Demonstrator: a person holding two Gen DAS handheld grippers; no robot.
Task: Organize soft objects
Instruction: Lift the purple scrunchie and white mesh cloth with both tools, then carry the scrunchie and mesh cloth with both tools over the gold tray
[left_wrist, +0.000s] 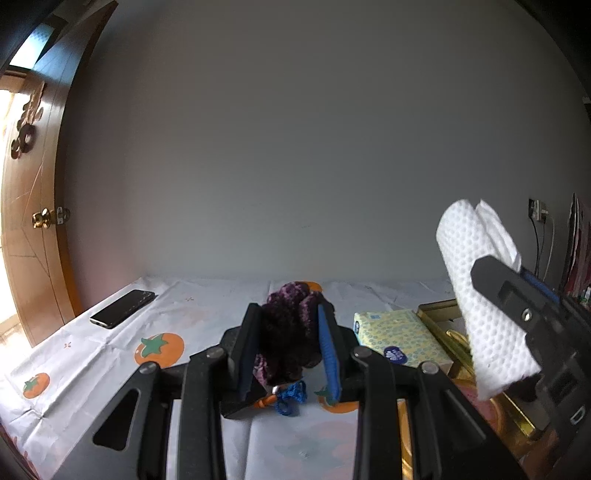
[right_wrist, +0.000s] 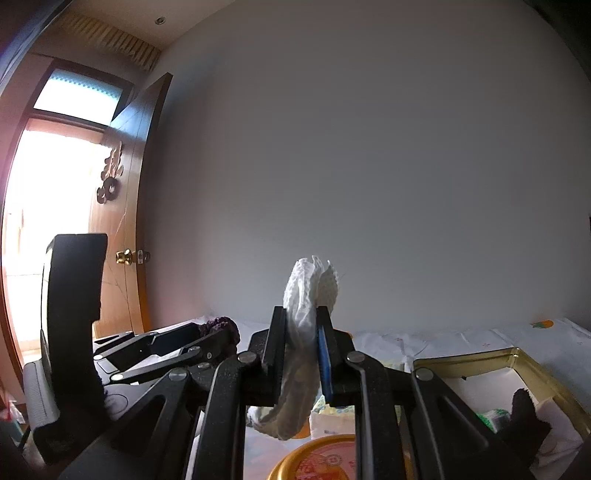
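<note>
Nearest in the right wrist view, a round gold-rimmed lid with orange print is seen just below the right gripper, whose jaws are nearly closed and pressed on a folded white dimpled cloth that stands up above the fingertips and hangs below them. To the right of that cloth, a gold-edged tray is seen on the table; inside it a dark furry item, something white and a small green-printed packet are partly visible. To the left of the cloth, the left gripper is held above the tomato-print tablecloth, its jaws narrowly parted and clamped on a purple fuzzy scrunchie, with a blue cord dangling beneath. Between scrunchie and cloth, a yellow tissue pack is laid beside the tray. Farther left, a black phone is laid near the door.
</note>
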